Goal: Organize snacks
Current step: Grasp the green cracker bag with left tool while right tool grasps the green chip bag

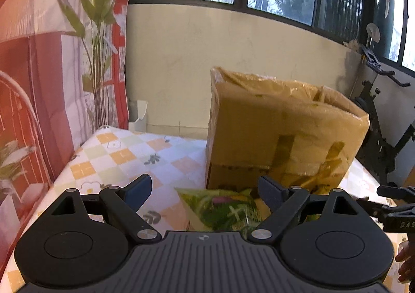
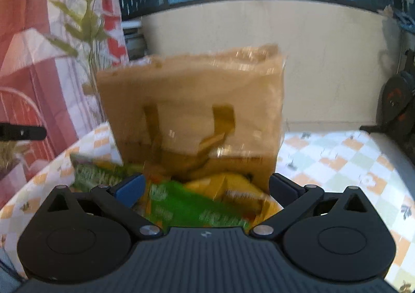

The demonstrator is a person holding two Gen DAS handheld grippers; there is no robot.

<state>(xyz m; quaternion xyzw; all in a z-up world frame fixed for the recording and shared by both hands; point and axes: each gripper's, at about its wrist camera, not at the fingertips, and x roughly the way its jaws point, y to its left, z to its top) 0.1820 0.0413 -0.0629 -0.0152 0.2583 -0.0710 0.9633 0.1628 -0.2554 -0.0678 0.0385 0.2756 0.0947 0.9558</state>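
A tall cardboard box [image 1: 282, 134] wrapped in clear and yellow tape stands on the checked tablecloth [image 1: 116, 158]; it also shows in the right wrist view [image 2: 192, 114]. Snack bags lie in front of it: a green and yellow bag [image 1: 223, 210] in the left wrist view, and green bags [image 2: 197, 210] and a yellow bag [image 2: 233, 189] in the right wrist view, which is blurred. My left gripper [image 1: 205, 189] is open above the green bag. My right gripper [image 2: 207, 186] is open over the pile of bags. Neither holds anything.
A red and white curtain [image 1: 39, 72] with a green plant [image 1: 96, 41] hangs on the left. An exercise bike [image 1: 381, 121] stands at the right past the table edge. A cream wall and windows lie behind. The right gripper's body [image 1: 396, 212] shows at the right edge.
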